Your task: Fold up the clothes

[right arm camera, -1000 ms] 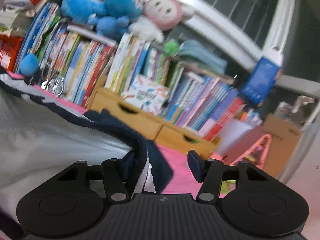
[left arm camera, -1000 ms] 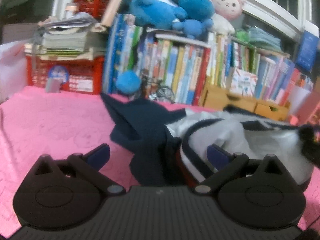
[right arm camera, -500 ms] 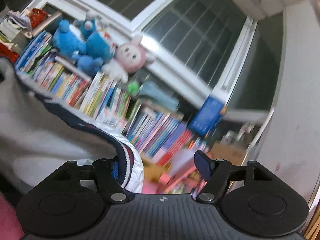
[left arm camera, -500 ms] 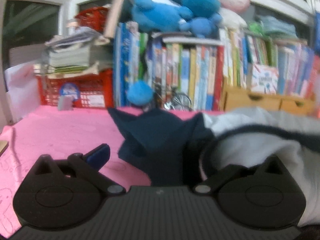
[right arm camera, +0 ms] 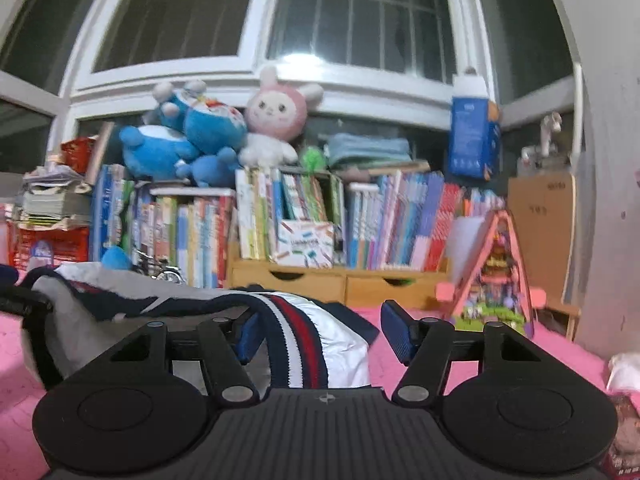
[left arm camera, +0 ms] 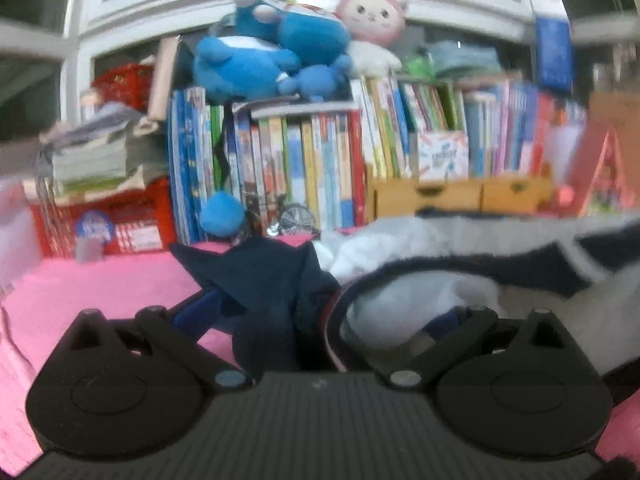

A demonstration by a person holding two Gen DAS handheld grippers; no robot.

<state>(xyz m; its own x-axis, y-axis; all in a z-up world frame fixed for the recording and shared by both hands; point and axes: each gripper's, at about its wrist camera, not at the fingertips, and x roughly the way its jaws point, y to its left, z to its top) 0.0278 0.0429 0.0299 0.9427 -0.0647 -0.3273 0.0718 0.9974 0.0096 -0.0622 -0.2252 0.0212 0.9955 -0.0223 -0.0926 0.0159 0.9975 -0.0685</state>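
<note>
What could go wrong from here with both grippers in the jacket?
1. The right gripper is open: the striped hem lies between its pads, touching at most the left one, so it may slip out; the jaws have just been closing.
2. The left gripper has the navy sleeve and white jacket body bunched between its fingers; a pinch could grab several layers and spoil the fold.

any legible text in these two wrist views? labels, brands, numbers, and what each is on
None can be read with confidence.
Book spines: print too small and blurred.
White box with coloured dashes: a line of dark lettering, not legible.
Blue carton on the sill: small white mark near its top, unreadable.
Red crate: round blue sticker and white label, both blurred.
Cardboard box: faint marks, too small to read.
</note>
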